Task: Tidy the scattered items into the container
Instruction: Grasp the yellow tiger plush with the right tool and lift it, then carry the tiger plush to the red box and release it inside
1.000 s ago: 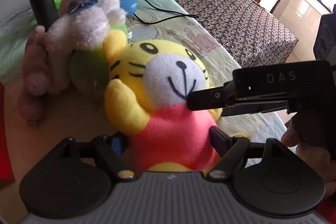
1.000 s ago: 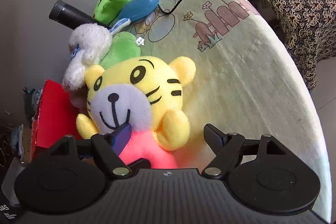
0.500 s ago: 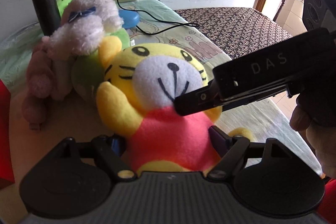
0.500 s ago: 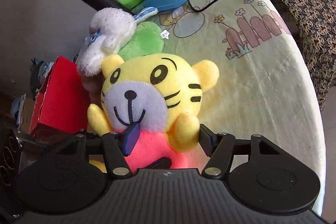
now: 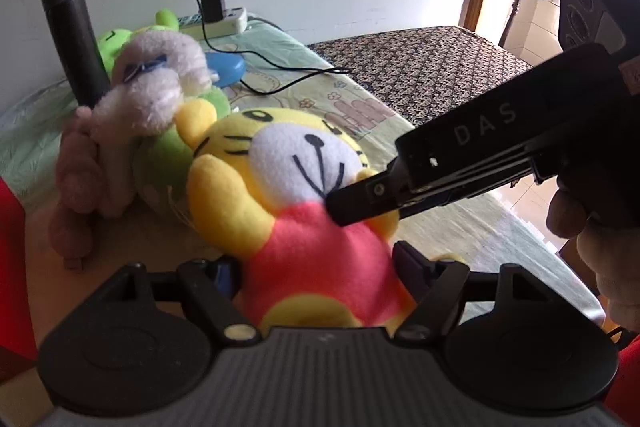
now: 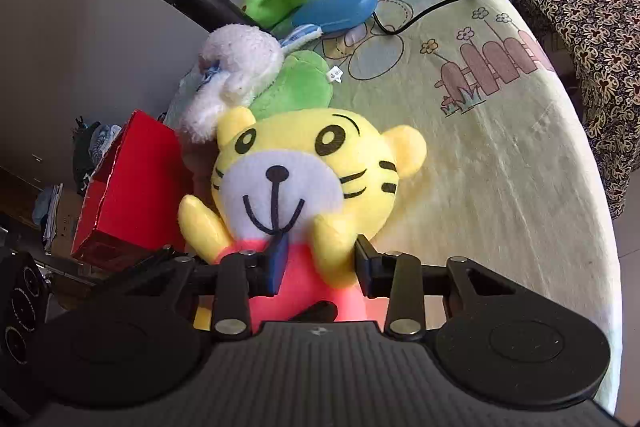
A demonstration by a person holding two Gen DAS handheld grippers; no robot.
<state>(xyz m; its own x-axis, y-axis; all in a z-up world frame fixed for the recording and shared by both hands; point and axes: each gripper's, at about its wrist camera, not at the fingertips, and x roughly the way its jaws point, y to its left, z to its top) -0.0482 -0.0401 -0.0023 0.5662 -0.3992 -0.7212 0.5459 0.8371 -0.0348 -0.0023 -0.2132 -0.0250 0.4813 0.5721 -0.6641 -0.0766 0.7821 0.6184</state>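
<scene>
Closing in from both sides, my two sets of jaws have just narrowed on the yellow tiger plush (image 5: 304,211), and that is the real change from a second ago. Starting at the left of the scene: the red container (image 6: 132,187) stands at the edge of the bed (image 6: 500,155), just beside the pile of soft toys, with the white plush (image 6: 236,75) and the green plush (image 6: 296,87) heaped next to it and a dark flask (image 5: 74,39) behind them. None of those has shifted.

My left gripper (image 5: 316,271) already had the tiger's pink body between its jaws a second ago; they have just drawn in further and now press both flanks of the torso. My right gripper (image 6: 316,263) is where more has happened: a second ago its jaws stood wide with the toy only against the left one, and they have just come together to a narrow hold, one finger at the pink chest under the chin, the other against the tiger's yellow arm.

The tiger now sits more upright than before, and whether its base touches the bed I cannot tell. I judge the grasp made, so the carry across to the red container comes next, with the other toys to follow.
</scene>
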